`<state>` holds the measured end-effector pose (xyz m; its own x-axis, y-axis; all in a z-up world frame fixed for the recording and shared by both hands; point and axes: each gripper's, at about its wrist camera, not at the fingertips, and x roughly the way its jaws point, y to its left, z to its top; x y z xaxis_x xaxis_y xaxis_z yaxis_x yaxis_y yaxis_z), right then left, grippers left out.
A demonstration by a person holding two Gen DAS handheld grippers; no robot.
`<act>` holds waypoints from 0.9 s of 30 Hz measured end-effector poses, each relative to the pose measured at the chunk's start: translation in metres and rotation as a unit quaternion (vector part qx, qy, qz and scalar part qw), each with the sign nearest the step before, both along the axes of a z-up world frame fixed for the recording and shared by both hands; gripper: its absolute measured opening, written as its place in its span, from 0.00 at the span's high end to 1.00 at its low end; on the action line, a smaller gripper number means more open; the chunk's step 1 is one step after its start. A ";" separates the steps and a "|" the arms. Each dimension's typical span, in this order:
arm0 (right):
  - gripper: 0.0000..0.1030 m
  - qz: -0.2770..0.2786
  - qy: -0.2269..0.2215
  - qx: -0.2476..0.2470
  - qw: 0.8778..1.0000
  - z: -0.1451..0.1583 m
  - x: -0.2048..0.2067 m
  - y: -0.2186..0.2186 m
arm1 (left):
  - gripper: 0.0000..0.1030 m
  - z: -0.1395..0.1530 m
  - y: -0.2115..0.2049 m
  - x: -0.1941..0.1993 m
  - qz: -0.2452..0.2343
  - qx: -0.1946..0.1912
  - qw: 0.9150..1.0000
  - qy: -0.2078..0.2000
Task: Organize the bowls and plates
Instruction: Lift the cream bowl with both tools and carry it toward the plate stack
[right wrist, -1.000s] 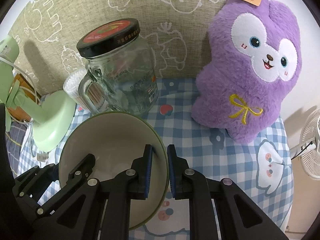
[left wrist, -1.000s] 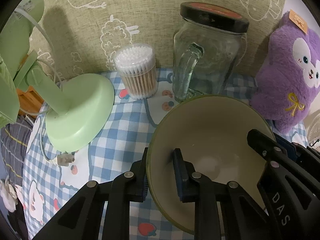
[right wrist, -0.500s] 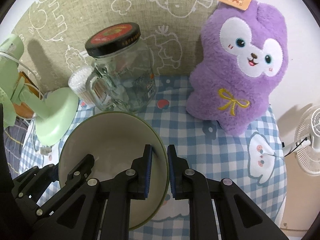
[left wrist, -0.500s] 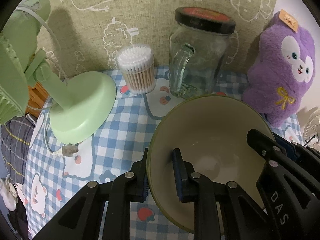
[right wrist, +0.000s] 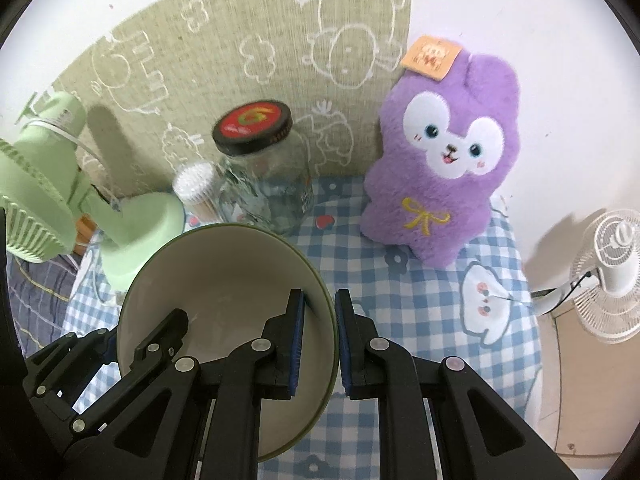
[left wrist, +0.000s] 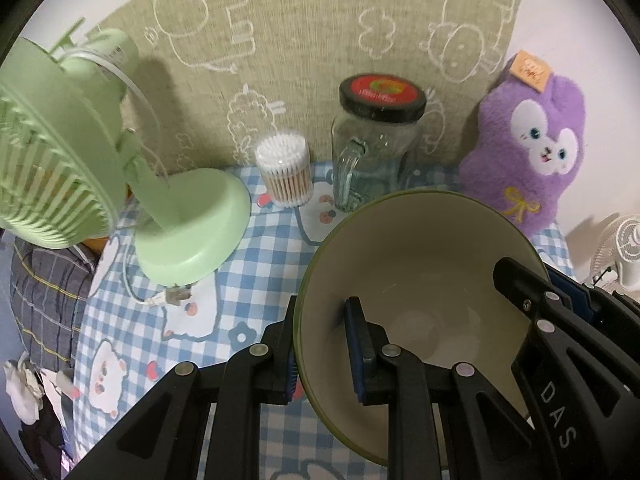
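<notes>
A large cream bowl with a green outside [left wrist: 424, 264] is held up above the checked tablecloth. My left gripper [left wrist: 324, 344] is shut on its left rim, one finger inside and one outside. My right gripper [right wrist: 320, 340] is shut on its right rim in the same way; the bowl also shows in the right wrist view [right wrist: 224, 280]. The right gripper's fingers [left wrist: 532, 300] show at the bowl's far side in the left wrist view. No plates are in view.
A glass jar with a black lid [left wrist: 376, 152], a tub of cotton swabs [left wrist: 286, 172], a green desk fan [left wrist: 188, 224] and a purple plush toy [right wrist: 440, 168] stand along the back wall on the blue checked cloth [right wrist: 404, 304]. A white fan [right wrist: 612, 276] stands off the table's right.
Both grippers have risen and drawn back with the bowl between them; the jar, swabs and plush now look smaller and farther away. The grips on the rim are unchanged.
</notes>
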<state>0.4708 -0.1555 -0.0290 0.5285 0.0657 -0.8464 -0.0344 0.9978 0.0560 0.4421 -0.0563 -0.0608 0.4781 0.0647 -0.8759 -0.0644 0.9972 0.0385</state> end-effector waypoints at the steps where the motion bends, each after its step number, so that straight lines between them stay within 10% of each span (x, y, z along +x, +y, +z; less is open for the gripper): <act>1: 0.82 -0.001 -0.004 0.000 1.000 0.006 -0.005 -0.001 | 0.82 0.003 -0.001 -0.002 -0.001 -0.001 1.000 -0.002; 27: 0.82 -0.021 -0.057 -0.008 0.998 0.098 -0.126 0.016 | 0.82 0.100 0.006 -0.107 -0.010 -0.008 0.998 -0.055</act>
<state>0.3451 -0.1393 0.0686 0.6230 0.0281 -0.7817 0.0014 0.9993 0.0371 0.3348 -0.0507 0.0389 0.5724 0.0404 -0.8190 -0.0474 0.9987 0.0162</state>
